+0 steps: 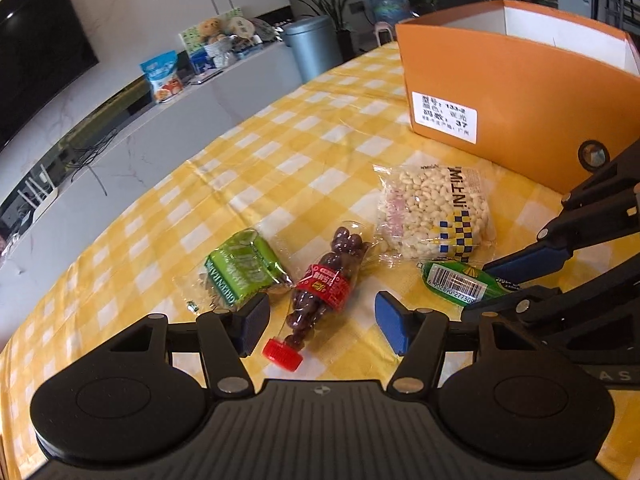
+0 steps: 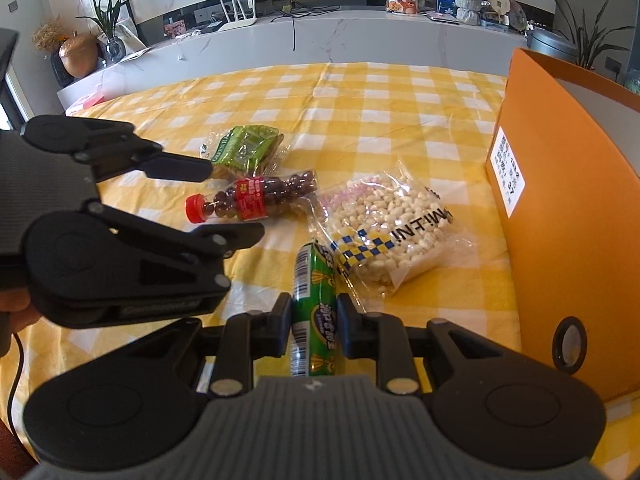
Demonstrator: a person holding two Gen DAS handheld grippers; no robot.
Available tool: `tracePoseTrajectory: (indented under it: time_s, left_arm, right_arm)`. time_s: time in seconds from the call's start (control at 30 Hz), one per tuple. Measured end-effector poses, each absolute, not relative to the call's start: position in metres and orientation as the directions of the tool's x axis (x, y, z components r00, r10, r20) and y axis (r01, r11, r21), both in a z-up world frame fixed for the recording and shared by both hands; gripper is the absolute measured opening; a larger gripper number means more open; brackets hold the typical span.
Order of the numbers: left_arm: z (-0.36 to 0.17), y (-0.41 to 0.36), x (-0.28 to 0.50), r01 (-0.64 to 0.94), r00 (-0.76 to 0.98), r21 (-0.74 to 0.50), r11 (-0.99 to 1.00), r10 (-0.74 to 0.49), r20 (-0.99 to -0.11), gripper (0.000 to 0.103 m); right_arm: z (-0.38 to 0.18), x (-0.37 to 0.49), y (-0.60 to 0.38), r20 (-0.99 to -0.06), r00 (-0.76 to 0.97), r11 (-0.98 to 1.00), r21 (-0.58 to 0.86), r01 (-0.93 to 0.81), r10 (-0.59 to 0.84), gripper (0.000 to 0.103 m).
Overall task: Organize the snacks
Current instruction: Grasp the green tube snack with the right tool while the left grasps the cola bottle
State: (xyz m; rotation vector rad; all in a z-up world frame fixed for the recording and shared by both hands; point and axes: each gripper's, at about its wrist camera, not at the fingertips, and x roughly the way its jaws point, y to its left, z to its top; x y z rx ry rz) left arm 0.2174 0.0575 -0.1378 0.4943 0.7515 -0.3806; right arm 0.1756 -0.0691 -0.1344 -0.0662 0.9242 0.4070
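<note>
- Yellow-and-white checked cloth (image 1: pixel 304 136) covers the table, and in the left wrist view four snacks lie on it, all near the one orange box (image 1: pixel 520 92), on its label side.
- One small bottle of dark candy balls (image 1: pixel 324 288), red cap (image 1: pixel 282 354) toward the camera, has its long axis running away toward the box.
- One green packet (image 1: pixel 244 270) lies on the far side of the bottle from the box, just beside the bottle.
- One clear bag of pale puffs (image 1: pixel 434 212) lies closest to the box.
- One green candy roll (image 1: pixel 460 280), barcode up, lies just nearer the camera than the bag, its long axis crosswise; its far end disappears behind the right gripper (image 1: pixel 504 276), so I cannot tell from here how the fingers meet it.
- The left gripper (image 1: pixel 320 322) is about half open, its fingers either side of the bottle's cap end; the pads seem clear of it.
- In the right wrist view the same four snacks and one box (image 2: pixel 560 184) show.
- The right gripper (image 2: pixel 314 322) is clamped on the green roll (image 2: pixel 314 280), which points straight ahead along the fingers, its far tip meeting the puff bag (image 2: pixel 388 228); the box stands just past the bag.
- The bottle (image 2: pixel 260 196) lies crosswise, cap (image 2: pixel 196 208) pointing away from the box, with the green packet (image 2: pixel 248 148) behind it.
- The left gripper (image 2: pixel 236 200) has one finger on each side of the bottle.
</note>
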Motion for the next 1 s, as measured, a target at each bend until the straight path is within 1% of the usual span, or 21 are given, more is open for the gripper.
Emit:
tracePoseTrajectory:
  time_s: [0.1, 0.13, 0.17, 0.2, 0.37, 0.43, 0.5, 0.53, 0.57, 0.6, 0.63, 0.77, 1.0]
  left_arm:
    - [-0.143, 0.050, 0.222, 0.504, 0.674, 0.329, 0.798, -0.126, -0.728, 0.064]
    - [-0.144, 0.048, 0.224, 0.505, 0.673, 0.332, 0.797, -0.124, -0.729, 0.061]
    - [-0.145, 0.048, 0.226, 0.508, 0.673, 0.325, 0.798, -0.133, -0.727, 0.060]
    - [-0.145, 0.047, 0.227, 0.511, 0.671, 0.318, 0.798, -0.140, -0.728, 0.057]
    - [-0.144, 0.048, 0.235, 0.506, 0.663, 0.286, 0.814, -0.154, -0.733, 0.055]
    - [-0.144, 0.048, 0.236, 0.496, 0.658, 0.265, 0.827, -0.159, -0.736, 0.050]
    - [-0.144, 0.048, 0.237, 0.487, 0.653, 0.242, 0.839, -0.166, -0.739, 0.045]
    - [-0.144, 0.048, 0.237, 0.479, 0.651, 0.229, 0.848, -0.167, -0.741, 0.042]
    - [-0.144, 0.048, 0.236, 0.475, 0.649, 0.223, 0.851, -0.168, -0.742, 0.040]
    - [-0.144, 0.048, 0.235, 0.475, 0.647, 0.221, 0.852, -0.167, -0.744, 0.036]
    - [-0.144, 0.047, 0.234, 0.474, 0.645, 0.222, 0.852, -0.164, -0.746, 0.034]
    - [-0.144, 0.042, 0.231, 0.442, 0.652, 0.233, 0.866, -0.132, -0.747, 0.034]
    - [-0.138, 0.048, 0.218, 0.371, 0.650, 0.156, 0.916, -0.136, -0.747, 0.034]
  right_arm:
    - [-0.134, 0.176, -0.069, -0.785, 0.532, 0.919, 0.115, -0.377, 0.317, 0.025]
    - [-0.134, 0.176, -0.068, -0.785, 0.530, 0.916, 0.116, -0.383, 0.321, 0.029]
    - [-0.134, 0.175, -0.067, -0.785, 0.526, 0.913, 0.119, -0.389, 0.327, 0.031]
    - [-0.134, 0.175, -0.067, -0.785, 0.525, 0.913, 0.120, -0.390, 0.328, 0.032]
    - [-0.135, 0.174, -0.063, -0.783, 0.528, 0.912, 0.116, -0.394, 0.328, 0.037]
    - [-0.135, 0.173, -0.061, -0.783, 0.533, 0.912, 0.103, -0.397, 0.321, 0.037]
    - [-0.135, 0.172, -0.058, -0.781, 0.542, 0.913, 0.087, -0.399, 0.310, 0.036]
    - [-0.135, 0.171, -0.057, -0.780, 0.548, 0.915, 0.076, -0.396, 0.302, 0.032]
    - [-0.135, 0.171, -0.057, -0.780, 0.554, 0.917, 0.063, -0.394, 0.292, 0.027]
    - [-0.135, 0.170, -0.056, -0.779, 0.561, 0.919, 0.050, -0.391, 0.281, 0.023]
    - [-0.135, 0.170, -0.057, -0.778, 0.565, 0.921, 0.045, -0.388, 0.276, 0.022]
    - [-0.135, 0.170, -0.060, -0.777, 0.562, 0.917, 0.047, -0.397, 0.284, 0.021]
    - [-0.134, 0.173, -0.067, -0.789, 0.534, 0.920, 0.093, -0.382, 0.302, 0.021]
